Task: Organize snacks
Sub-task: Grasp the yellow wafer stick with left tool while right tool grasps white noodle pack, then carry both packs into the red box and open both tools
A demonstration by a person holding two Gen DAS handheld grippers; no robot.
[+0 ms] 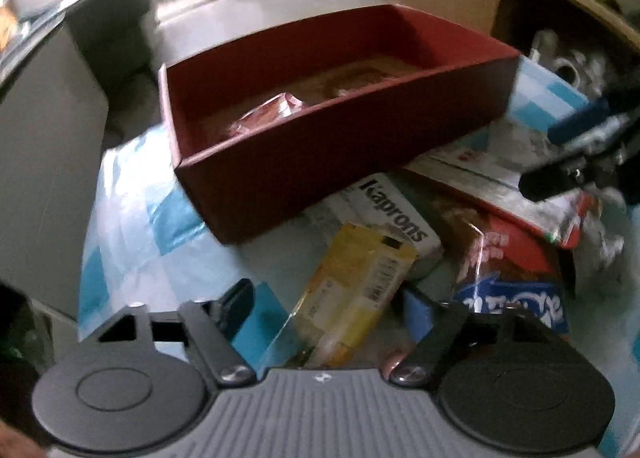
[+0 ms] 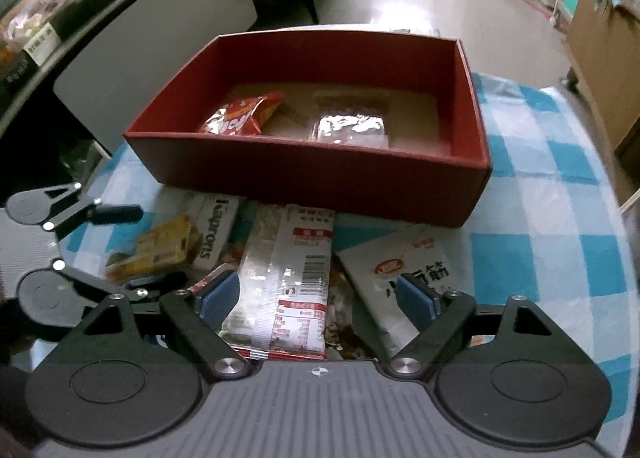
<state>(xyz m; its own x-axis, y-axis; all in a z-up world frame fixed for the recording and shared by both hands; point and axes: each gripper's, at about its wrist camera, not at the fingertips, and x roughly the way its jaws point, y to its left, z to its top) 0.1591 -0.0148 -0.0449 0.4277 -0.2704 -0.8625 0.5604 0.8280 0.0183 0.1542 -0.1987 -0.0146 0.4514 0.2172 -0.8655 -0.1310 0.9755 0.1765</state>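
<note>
In the red box (image 2: 308,178): a red packet (image 2: 240,114) and a silver packet (image 2: 348,126) already stowed | on the checked cloth (image 2: 560,218): a yellow packet (image 1: 356,290) and others left unsorted | left gripper (image 1: 340,322) half-spread astride it, grip cannot be told | right gripper (image 2: 316,298) held wide, empty.

Left hand-held gripper (image 1: 332,310) jaws part-open, straddling yellow snack packet (image 1: 356,290); contact unclear. Red box (image 1: 340,162) lies beyond it, white "Kaprons" packet (image 1: 394,214) between.
</note>
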